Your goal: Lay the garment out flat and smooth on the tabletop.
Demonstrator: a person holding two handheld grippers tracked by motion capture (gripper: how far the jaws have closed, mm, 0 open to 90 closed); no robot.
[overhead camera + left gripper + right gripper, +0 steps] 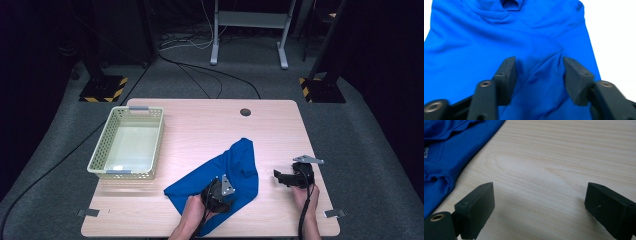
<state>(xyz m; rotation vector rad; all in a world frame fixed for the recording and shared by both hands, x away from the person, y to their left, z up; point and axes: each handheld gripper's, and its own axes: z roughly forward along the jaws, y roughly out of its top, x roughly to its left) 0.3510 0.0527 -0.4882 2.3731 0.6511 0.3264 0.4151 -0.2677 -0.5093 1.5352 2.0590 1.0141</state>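
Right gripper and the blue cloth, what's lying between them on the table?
Nothing: the high view shows bare table between the right gripper and the blue cloth, and the right gripper view shows plain wood beyond its open fingers.

The blue shirt (235,167) is a plain garment of smooth, bright blue fabric, lying crumpled on the near middle of the wooden table (200,125). It forms an uneven slanting shape, with one corner peaking toward the far side and a broader lobe spreading toward the near left edge. Soft folds and creases cross its surface (499,37). One loose ridge of cloth is raised at the near part. Its right edge (456,152) lies flat on bare wood
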